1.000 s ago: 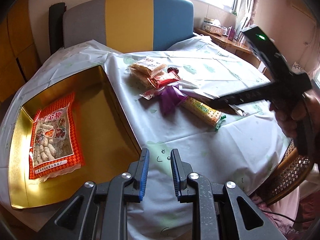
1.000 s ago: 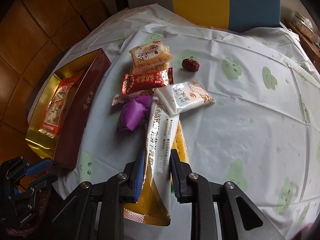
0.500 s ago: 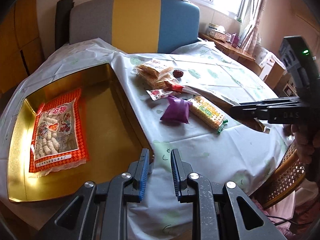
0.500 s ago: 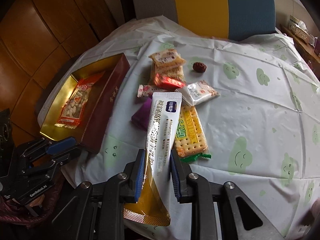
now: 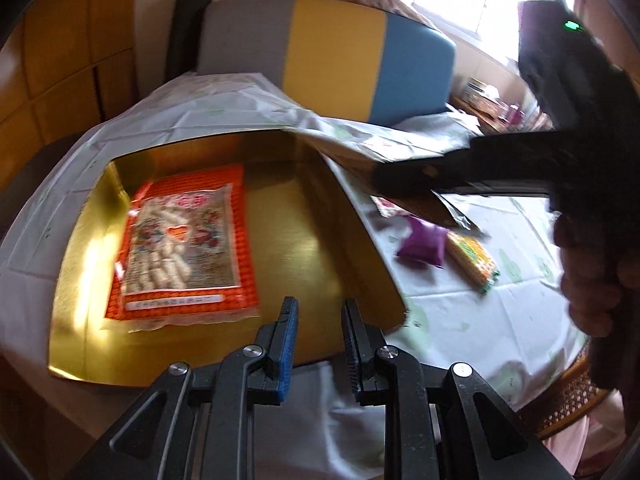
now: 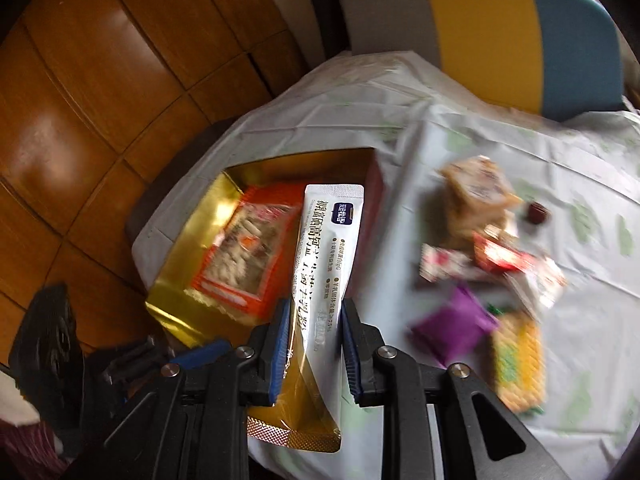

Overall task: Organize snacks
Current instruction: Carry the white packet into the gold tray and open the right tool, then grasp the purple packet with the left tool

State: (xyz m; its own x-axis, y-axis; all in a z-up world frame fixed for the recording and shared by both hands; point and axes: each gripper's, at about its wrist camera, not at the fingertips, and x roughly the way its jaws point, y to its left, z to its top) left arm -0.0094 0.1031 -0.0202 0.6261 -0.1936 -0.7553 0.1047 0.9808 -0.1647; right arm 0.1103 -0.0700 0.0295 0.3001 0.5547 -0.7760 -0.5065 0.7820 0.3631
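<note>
An open gold box (image 5: 304, 248) lies at the table's left edge with an orange peanut bag (image 5: 184, 244) flat inside. My left gripper (image 5: 318, 312) hovers over the box's near right corner, a narrow gap between its blue pads and nothing in it. My right gripper (image 6: 314, 316) holds a long white and gold pouch (image 6: 328, 248) by its lower part; its jaws are opening slightly with the pouch still between the pads. The pouch's top hangs over the box's right wall (image 6: 376, 200), beside the orange bag (image 6: 240, 256).
Loose snacks lie on the white tablecloth right of the box: a purple packet (image 6: 452, 328), a yellow cracker pack (image 6: 518, 360), beige biscuit packs (image 6: 476, 192), red wrappers and a dark date (image 6: 538, 212). A grey, yellow and blue chair back (image 5: 340, 48) stands behind the table.
My right gripper lifted the white pouch off the snack pile and carried it left, over the gold box. My left gripper shifted left over the box's corner, still holding nothing.
</note>
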